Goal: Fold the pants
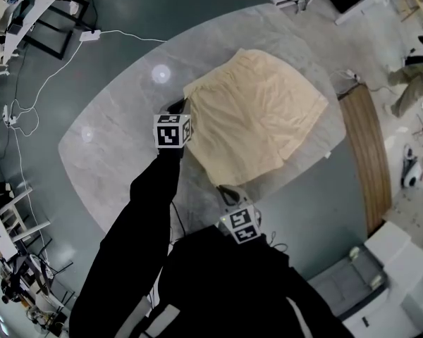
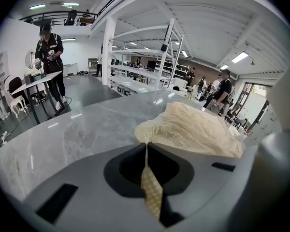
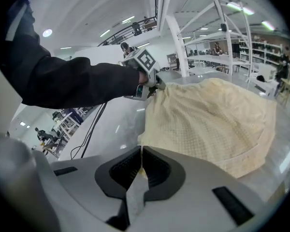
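Marbled grey and oval, the table (image 1: 113, 146) stands in a large open workshop hall, and the cream pants (image 1: 257, 111) lie on its far right part, spread in one broad, roughly four-sided patch with the gathered waistband toward the table's far edge. No crease or doubled layer shows that I could call a finished fold, so by my reading the folding has barely started. What is done is the grip. The left tongs (image 1: 180, 105), close to the table's middle, are clamped tight on one corner of the cloth, and a thin strip of the checked fabric is pinched between them. The right tongs (image 1: 225, 190), nearer the table's front edge, are likewise closed on the neighbouring corner, with pale fabric caught in the seam between them. Both corners belong to the side of the pants that faces the table's centre, and that edge looks raised a little off the marble. Left to do, as I judge it: carry this held edge across to the opposite side, lay it down evenly, then make whatever further folds are wanted.
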A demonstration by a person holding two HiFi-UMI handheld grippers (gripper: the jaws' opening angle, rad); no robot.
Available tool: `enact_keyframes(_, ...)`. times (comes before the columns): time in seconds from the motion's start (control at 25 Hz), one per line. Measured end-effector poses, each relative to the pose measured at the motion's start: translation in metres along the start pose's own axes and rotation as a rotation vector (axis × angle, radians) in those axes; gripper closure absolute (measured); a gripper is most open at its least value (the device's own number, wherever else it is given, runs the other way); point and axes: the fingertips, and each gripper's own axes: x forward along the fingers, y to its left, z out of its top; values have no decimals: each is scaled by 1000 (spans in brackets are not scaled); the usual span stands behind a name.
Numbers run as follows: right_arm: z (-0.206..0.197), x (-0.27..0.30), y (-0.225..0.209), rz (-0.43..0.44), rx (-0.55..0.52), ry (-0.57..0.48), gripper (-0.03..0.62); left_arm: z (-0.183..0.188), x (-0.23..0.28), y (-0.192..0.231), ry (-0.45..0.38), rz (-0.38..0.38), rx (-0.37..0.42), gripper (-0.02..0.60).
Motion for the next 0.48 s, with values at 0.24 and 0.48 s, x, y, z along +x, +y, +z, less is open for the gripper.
enact_keyframes(0.24, 20, -33, -10, 34, 70, -134, 580, 18, -15, -12, -10, -8, 7, 572)
enact_keyframes(0.48, 36, -66, -32, 28, 148, -241, 580, 46, -25, -31, -21, -16, 46, 572)
